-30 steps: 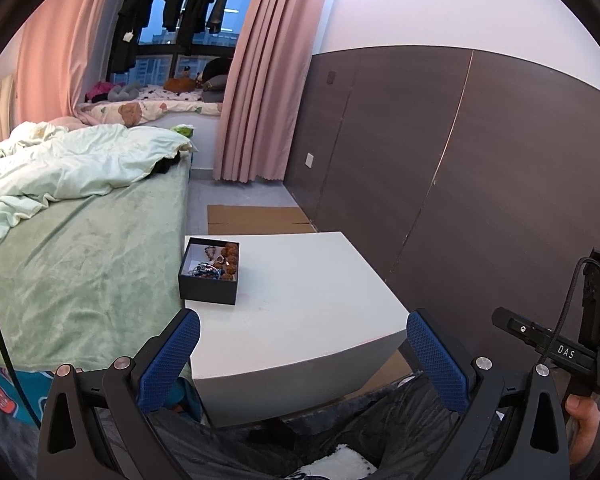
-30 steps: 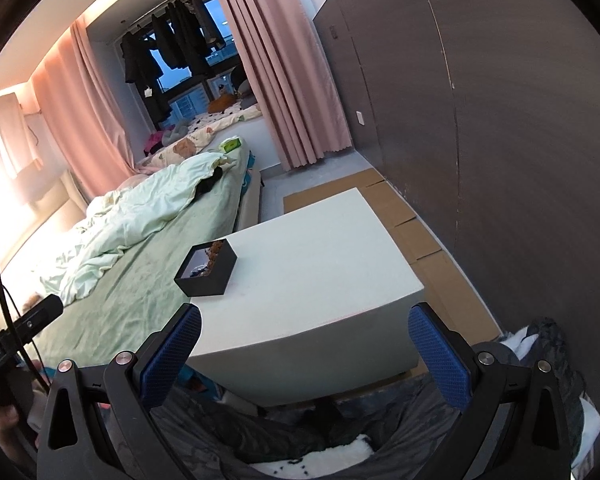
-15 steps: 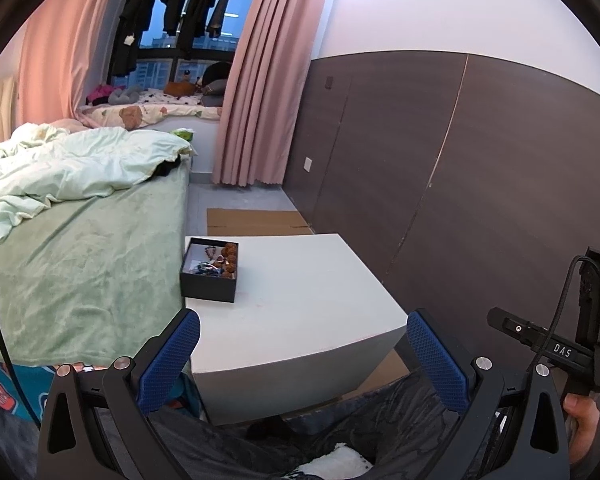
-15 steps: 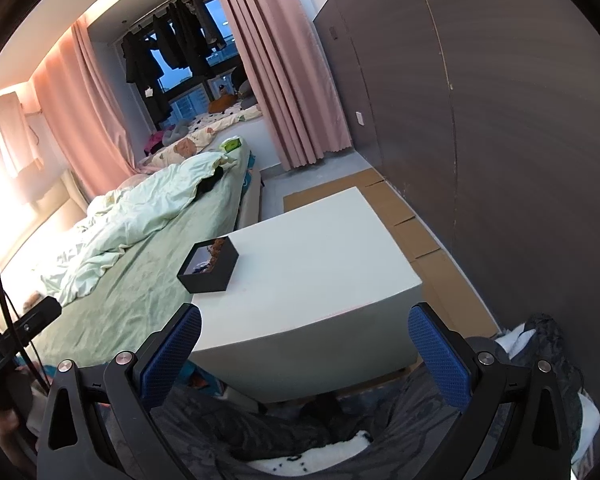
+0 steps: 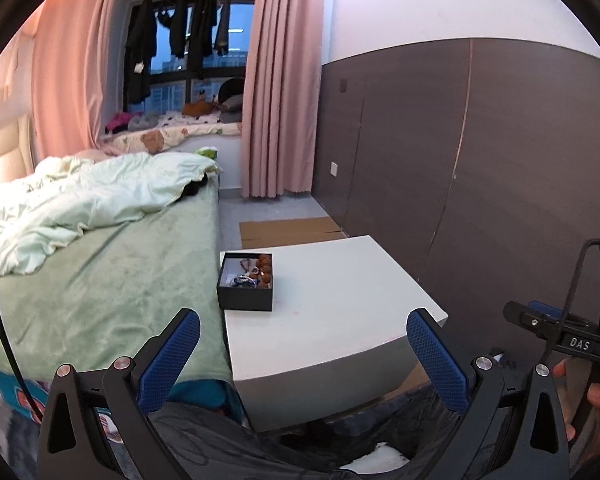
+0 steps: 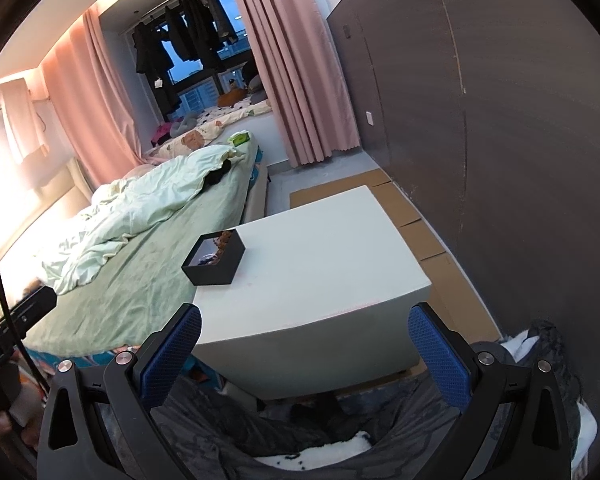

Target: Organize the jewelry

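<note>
One black box sits on the white table, at the corner next to the bed. The box has no lid on it. It is a little longer than it is wide, and its long side runs away from the grippers, toward the window. Inside it is a small pile of jewelry: brown beads at the far right, something blue and shiny nearer the front. The bits are too small to tell apart. The rest of the box floor looks pale and bare.

The left gripper is spread wide and holds nothing. The box lies ahead of it, well apart, a bit nearer its left finger. The right gripper is also spread wide with nothing in it. From there the box is ahead and to the left, well apart too. Both grippers hang low, in front of the table's near edge, over dark cloth. A hand holds the right gripper's handle.
</note>
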{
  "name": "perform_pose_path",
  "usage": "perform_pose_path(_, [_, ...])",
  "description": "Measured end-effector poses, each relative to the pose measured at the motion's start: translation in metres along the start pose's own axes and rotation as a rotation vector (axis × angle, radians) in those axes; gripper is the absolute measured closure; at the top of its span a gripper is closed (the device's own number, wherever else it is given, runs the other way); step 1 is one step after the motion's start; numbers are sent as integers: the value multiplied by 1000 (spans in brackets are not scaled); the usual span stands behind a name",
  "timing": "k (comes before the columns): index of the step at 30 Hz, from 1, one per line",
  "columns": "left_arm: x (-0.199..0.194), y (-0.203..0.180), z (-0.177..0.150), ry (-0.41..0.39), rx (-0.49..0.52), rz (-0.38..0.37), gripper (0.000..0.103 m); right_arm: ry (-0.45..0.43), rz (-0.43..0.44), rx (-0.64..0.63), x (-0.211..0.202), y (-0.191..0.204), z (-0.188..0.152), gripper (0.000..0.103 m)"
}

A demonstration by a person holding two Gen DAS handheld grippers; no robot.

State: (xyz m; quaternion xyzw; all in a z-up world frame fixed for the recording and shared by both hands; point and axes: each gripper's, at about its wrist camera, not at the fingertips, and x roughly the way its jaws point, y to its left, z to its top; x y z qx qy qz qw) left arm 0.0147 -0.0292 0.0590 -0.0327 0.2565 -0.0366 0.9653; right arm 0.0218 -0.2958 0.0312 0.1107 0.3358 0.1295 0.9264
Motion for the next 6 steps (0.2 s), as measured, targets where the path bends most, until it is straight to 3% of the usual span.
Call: perform_pose_path(6, [-4,-1,2,-17,9,6,0,4,3,-11,2,4,2,0])
